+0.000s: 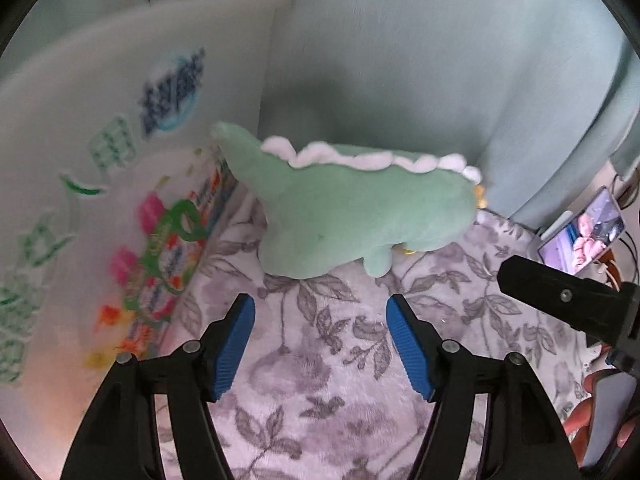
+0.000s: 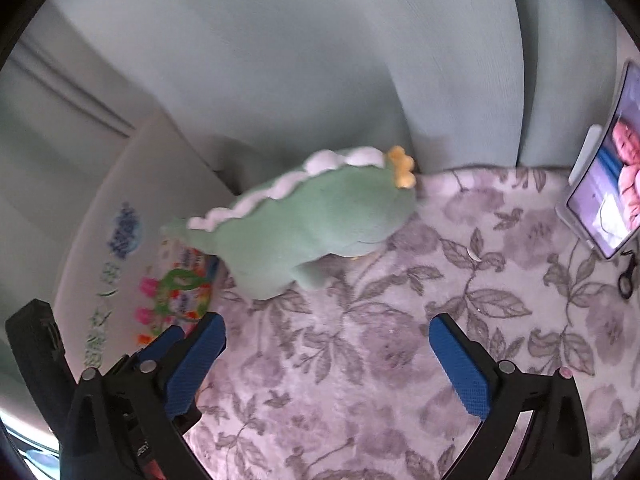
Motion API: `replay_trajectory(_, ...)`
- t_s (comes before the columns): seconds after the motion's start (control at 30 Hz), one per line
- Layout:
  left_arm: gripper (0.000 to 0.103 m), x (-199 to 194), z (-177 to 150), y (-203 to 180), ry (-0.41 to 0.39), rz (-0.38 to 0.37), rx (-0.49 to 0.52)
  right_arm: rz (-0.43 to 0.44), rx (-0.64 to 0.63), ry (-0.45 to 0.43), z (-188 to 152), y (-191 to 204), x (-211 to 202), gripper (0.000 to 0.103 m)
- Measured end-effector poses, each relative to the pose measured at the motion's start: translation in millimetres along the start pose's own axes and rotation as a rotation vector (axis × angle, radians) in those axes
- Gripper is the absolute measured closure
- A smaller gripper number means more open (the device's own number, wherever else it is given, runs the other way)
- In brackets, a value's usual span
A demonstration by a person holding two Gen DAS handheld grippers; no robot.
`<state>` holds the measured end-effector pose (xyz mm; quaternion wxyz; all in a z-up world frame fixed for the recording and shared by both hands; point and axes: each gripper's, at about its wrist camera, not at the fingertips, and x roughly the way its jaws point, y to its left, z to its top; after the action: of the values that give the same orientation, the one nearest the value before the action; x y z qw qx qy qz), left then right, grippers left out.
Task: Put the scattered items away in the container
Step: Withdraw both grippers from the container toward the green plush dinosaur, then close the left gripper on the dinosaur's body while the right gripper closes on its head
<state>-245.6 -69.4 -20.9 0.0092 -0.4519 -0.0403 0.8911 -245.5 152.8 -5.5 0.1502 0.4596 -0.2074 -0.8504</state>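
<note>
Presently, left gripper (image 1: 320, 316): blue pads spread, empty.
Right gripper (image 2: 327, 338): pads spread, empty.
Green plush dinosaur with white spines (image 1: 356, 208): at 12 o'clock, lying on grey floral blanket (image 2: 360, 360).
White printed container (image 1: 80, 200): at 9 o'clock, touching the tail.

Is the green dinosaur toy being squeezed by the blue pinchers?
No, the green dinosaur toy lies on the flowered blanket ahead of the left gripper, whose blue fingers are spread apart around nothing.
</note>
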Motion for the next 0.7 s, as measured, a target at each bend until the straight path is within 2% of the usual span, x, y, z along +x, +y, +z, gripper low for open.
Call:
replay_trajectory(0.17,0.034,20,12,0,-0.007,0.000,-0.017,0.003,0.066,0.017,9,-23,21,0.000)
replay_trajectory(0.7,0.034,56,21,9,-0.067,0.032,-0.028,0.086,0.132,-0.028,43,-31,52,0.000)
